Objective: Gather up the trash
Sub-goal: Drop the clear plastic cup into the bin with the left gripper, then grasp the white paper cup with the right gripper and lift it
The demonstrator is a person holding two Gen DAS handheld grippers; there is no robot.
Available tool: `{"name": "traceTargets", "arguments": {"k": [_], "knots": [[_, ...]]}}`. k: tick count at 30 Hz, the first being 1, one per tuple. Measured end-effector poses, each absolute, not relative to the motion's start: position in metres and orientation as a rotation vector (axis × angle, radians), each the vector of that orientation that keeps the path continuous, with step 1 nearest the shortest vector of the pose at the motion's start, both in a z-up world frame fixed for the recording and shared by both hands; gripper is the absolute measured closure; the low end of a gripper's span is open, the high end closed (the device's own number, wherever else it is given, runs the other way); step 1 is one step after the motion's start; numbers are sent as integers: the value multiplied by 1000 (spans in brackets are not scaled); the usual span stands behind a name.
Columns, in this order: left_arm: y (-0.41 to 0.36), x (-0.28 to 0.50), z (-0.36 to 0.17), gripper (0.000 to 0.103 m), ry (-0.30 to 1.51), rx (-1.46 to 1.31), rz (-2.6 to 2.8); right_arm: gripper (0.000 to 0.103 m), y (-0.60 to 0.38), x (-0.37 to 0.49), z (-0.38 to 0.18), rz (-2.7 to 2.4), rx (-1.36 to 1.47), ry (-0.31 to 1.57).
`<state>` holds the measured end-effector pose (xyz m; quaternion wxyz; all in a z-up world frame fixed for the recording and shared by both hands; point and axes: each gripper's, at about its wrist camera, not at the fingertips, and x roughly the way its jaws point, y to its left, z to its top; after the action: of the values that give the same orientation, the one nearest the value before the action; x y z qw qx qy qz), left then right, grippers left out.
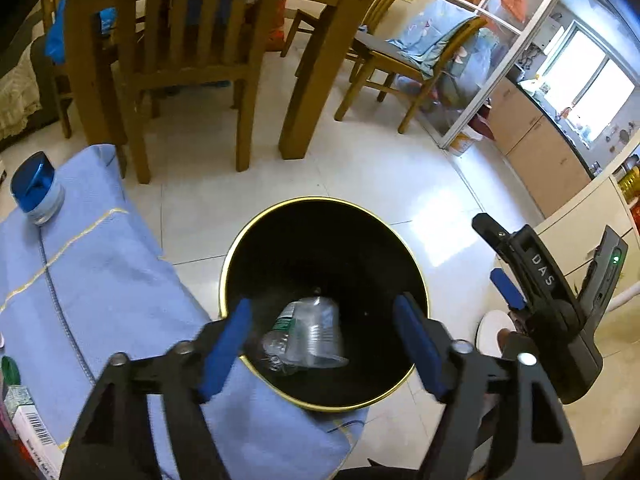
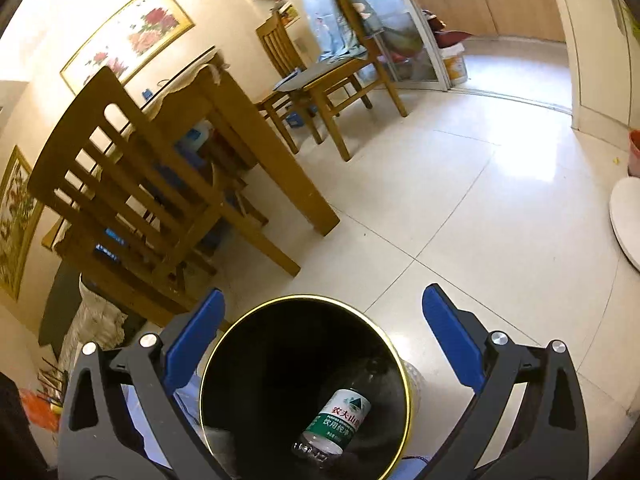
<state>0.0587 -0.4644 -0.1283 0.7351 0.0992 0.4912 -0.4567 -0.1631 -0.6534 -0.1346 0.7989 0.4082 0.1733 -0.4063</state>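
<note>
The clear, crushed plastic water bottle with a green-and-white label (image 2: 338, 424) lies at the bottom of the round black waste bin with a thin gold rim (image 1: 240, 240). Beside it, in the left wrist view, a clear ribbed plastic cup (image 1: 316, 334) appears inside the bin or still dropping into it; the blur leaves that unsettled. Both pieces of trash are within the bin's walls.

The left gripper (image 1: 322, 344) hangs over the bin mouth with its blue pads spread apart and nothing between them. The right gripper (image 2: 322, 344) also stands wide open and empty above the rim; in the left view its black body shows just to the right of the bin.

The release looks done, so the step in hand seems to be clearing away and finding more trash. To do it well, lift both grippers straight clear of the rim before swinging aside, as the bin sits against the light-blue woven cloth (image 1: 104, 272) and a knock could tip it.

On that cloth rest a small jar with a shiny blue lid (image 1: 38, 188) and, at the lower left edge, a white carton with a barcode (image 1: 34, 428). Whether either counts as trash I cannot tell. Wooden chairs and a table (image 1: 320, 40) stand beyond on the pale tiled floor.
</note>
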Motion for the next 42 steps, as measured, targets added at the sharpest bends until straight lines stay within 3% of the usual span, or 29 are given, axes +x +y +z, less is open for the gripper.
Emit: {"name": "traceTargets", "arguments": {"k": [3,5,9,21,28,33,42], "knots": [[-456,53,-129,27,1070,209,-1024,6,-654,-162,-135,-867,865,379],[-436,54,-127,16,1055,198,-989,6,-650,-155,-133,-856,834,396],[-387,54,-125,6,1033,176,-887,6,-636,-136,-127,-834,765,432],[-166,54,-86,7,813,60,-413,6,-549,-29,-124,-621,466,650],[-51,60,-90,7,749,184,-160,6,-448,11,-120,-426,282,699],[12,72,-96,7,734,155,-39,6,-357,39,-107,-160,232,748],[59,81,-124,7,789,26,-62,6,-227,148,-73,281,173,936]]}}
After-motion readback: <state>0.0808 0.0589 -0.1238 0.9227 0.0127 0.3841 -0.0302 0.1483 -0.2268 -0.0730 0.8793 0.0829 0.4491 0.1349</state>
